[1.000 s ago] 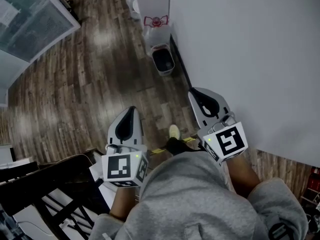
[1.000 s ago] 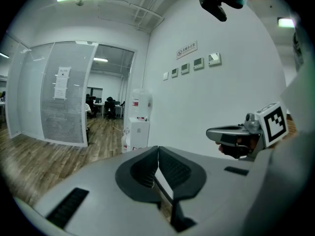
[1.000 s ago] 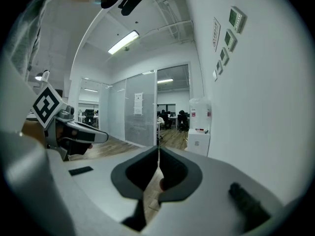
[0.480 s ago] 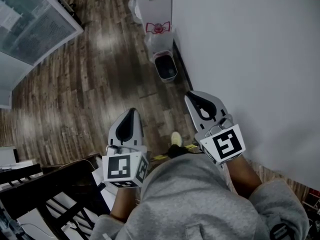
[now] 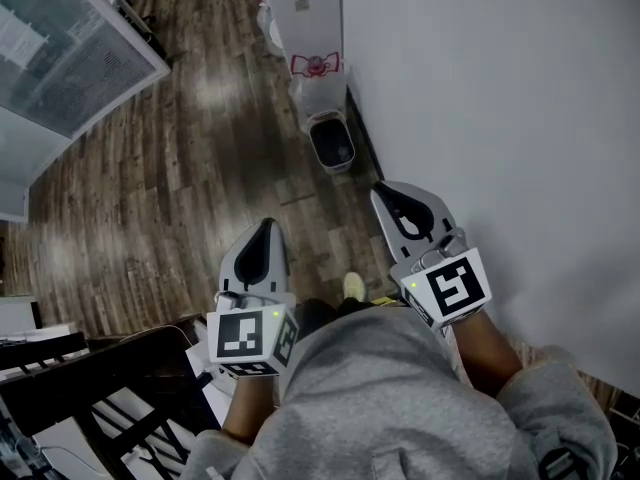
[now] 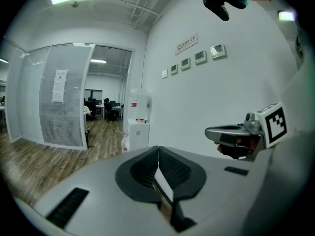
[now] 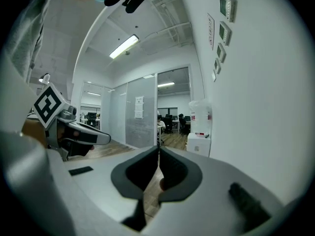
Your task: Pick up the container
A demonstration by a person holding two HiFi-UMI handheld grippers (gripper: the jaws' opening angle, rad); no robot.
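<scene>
While left gripper (image 6: 158, 149) hovers closed, right gripper (image 7: 158, 149) matches.

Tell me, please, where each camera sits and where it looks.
Head view: on the head, facing down at wood floor, bin; left gripper, right gripper, sweatshirt show.
Left gripper view: along its shut jaws toward water dispenser; right gripper shows.
Right gripper view: along its shut jaws likewise; left gripper shows.
Both gripper views share the dispenser.
</scene>
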